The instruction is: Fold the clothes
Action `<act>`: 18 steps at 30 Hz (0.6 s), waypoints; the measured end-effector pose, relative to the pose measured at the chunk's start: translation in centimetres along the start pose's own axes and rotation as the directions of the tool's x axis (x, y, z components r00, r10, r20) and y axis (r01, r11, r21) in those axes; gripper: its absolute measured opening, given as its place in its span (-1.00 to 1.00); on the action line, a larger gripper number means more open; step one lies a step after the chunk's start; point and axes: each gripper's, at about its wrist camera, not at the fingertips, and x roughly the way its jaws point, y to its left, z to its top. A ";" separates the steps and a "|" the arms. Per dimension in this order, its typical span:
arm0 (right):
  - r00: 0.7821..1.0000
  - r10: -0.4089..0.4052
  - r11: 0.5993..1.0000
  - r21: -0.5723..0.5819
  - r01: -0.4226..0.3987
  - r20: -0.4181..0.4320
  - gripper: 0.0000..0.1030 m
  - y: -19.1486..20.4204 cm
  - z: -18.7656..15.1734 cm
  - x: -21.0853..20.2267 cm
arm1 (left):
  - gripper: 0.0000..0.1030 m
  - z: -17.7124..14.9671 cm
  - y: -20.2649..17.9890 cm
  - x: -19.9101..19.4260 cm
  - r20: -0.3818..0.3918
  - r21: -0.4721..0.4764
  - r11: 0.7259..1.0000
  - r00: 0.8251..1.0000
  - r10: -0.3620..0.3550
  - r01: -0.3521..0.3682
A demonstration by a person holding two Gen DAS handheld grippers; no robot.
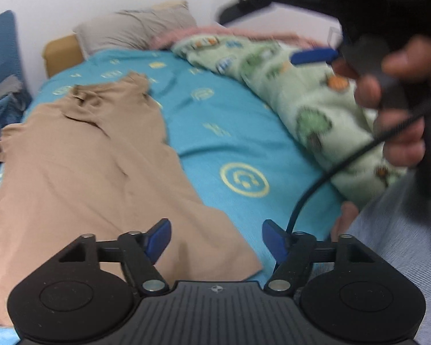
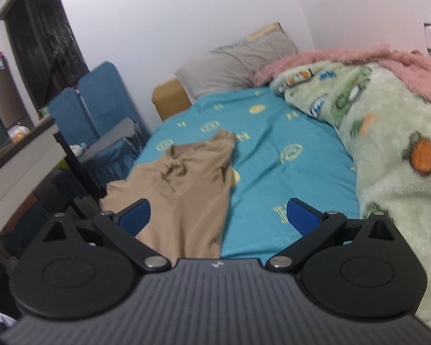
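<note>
A tan garment (image 1: 80,172) lies spread lengthwise on the turquoise bed sheet (image 1: 238,132), its collar end toward the pillow. My left gripper (image 1: 217,240) hovers open over the garment's near right corner, nothing between its blue fingers. In the right wrist view the same tan garment (image 2: 184,184) lies left of centre, and my right gripper (image 2: 218,218) stands open above its near end, holding nothing. The right gripper's body, held by a hand (image 1: 399,100), crosses the upper right of the left wrist view, with one blue finger (image 1: 313,56) showing.
A green patterned fleece blanket (image 2: 388,149) and a pink fuzzy blanket (image 2: 359,57) are bunched along the bed's right side. A grey pillow (image 2: 238,60) sits at the head. A blue folding chair (image 2: 100,100) and a desk (image 2: 20,155) stand left of the bed. A black cable (image 1: 330,172) hangs from the right gripper.
</note>
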 end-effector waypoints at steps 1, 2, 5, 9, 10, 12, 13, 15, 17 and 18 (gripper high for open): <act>1.000 0.007 1.000 -0.003 -0.007 0.019 1.00 0.2 0.1 -0.3 | 0.51 0.2 0.5 -0.8 0.013 -0.023 1.000 1.000 0.014 -0.013; 0.999 0.015 1.000 -0.006 -0.014 0.038 1.00 0.4 0.1 -0.6 | 0.54 0.4 1.1 -1.6 0.026 -0.048 0.998 0.999 0.031 -0.030; 0.996 0.025 1.000 -0.008 -0.025 0.082 1.00 0.8 0.3 -1.5 | 0.56 1.5 1.7 -3.2 0.064 -0.067 0.996 0.996 0.065 -0.061; 0.992 0.036 0.999 -0.006 -0.035 0.121 1.00 1.0 0.4 -2.6 | 0.65 3.0 2.5 -5.4 0.114 -0.094 0.991 0.987 0.110 -0.099; 0.991 0.040 0.999 -0.006 -0.039 0.127 1.00 1.1 0.4 -2.9 | 0.65 3.4 2.7 -5.9 0.126 -0.101 0.989 0.985 0.121 -0.109; 0.989 0.043 0.999 -0.006 -0.042 0.138 1.00 1.3 0.5 -3.6 | 0.73 4.1 3.1 -7.0 0.150 -0.115 0.985 0.978 0.144 -0.127; 0.989 0.044 0.999 -0.003 -0.044 0.144 1.00 1.4 0.6 -3.9 | 0.77 4.5 3.3 -7.6 0.162 -0.123 0.983 0.975 0.155 -0.136; 0.987 0.053 0.999 0.004 -0.054 0.154 1.00 1.8 0.7 -4.4 | 0.92 5.2 3.7 -8.7 0.185 -0.138 0.978 0.966 0.178 -0.154; 0.985 0.060 0.998 -0.003 -0.060 0.162 1.00 2.5 0.7 -4.8 | 0.97 6.0 4.1 -9.7 0.208 -0.153 0.973 0.957 0.201 -0.172; 0.984 0.063 0.998 -0.012 -0.062 0.164 1.00 2.9 0.7 -4.9 | 0.99 6.4 4.3 -10.3 0.219 -0.161 0.970 0.952 0.213 -0.180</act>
